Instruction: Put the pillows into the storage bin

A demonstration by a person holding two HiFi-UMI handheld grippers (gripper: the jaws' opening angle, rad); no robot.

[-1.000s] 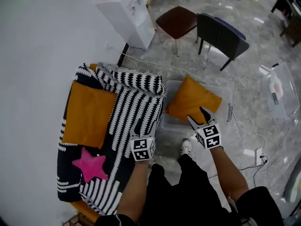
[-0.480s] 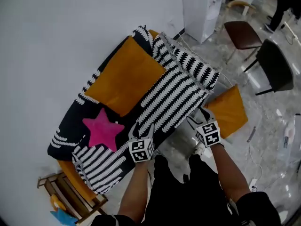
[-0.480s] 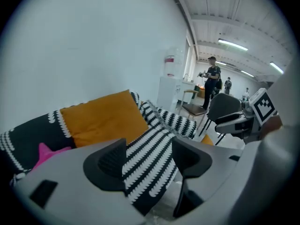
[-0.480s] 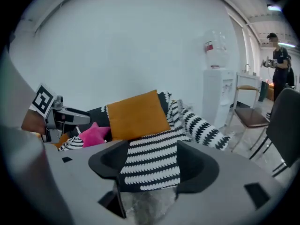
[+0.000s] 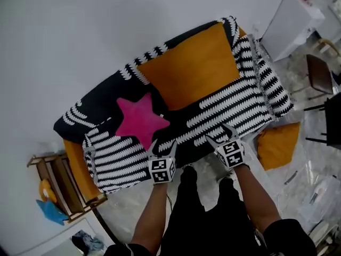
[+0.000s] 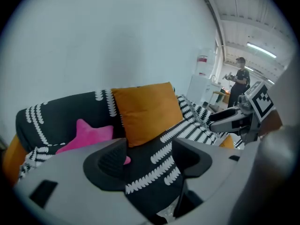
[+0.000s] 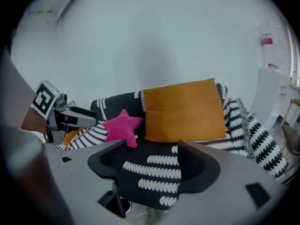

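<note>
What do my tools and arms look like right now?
The left tool and right tool match: grey bodies, black curved jaws, each bearing a white cube with black square markers. No cables show; forearms are unsleeved, trousers black.

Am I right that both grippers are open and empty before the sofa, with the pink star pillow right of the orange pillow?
Not quite: the head view shows the pink star pillow left of the orange pillow. The left gripper and right gripper are open and empty before the sofa, the right's jaws having just been opening.
</note>
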